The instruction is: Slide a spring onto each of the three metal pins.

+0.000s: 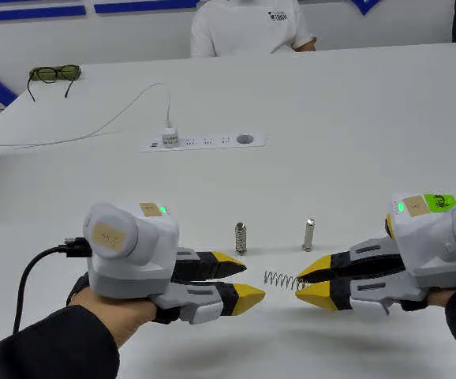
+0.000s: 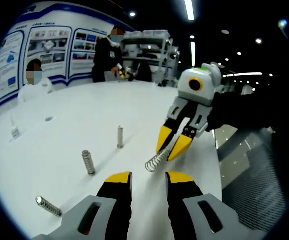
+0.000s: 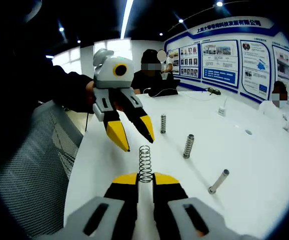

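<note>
Horizontally, a thin silver coiled spring (image 1: 280,279) sticks from the right claw (image 1: 307,285) pinching its end; left claw (image 1: 253,282) spread.

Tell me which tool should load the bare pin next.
Right. The right tool grips the loose spring, and the bare pin stands nearer it in the head view. The left tool is open, holding nothing.

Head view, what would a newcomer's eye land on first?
Low in the middle, two yellow-tipped tools nearly meet: the right hand-held gripper pinches a loose spring by one end, pointing it at the open left hand-held gripper. Just behind them on the white table stand a bare metal pin and a spring-covered pin.
</note>
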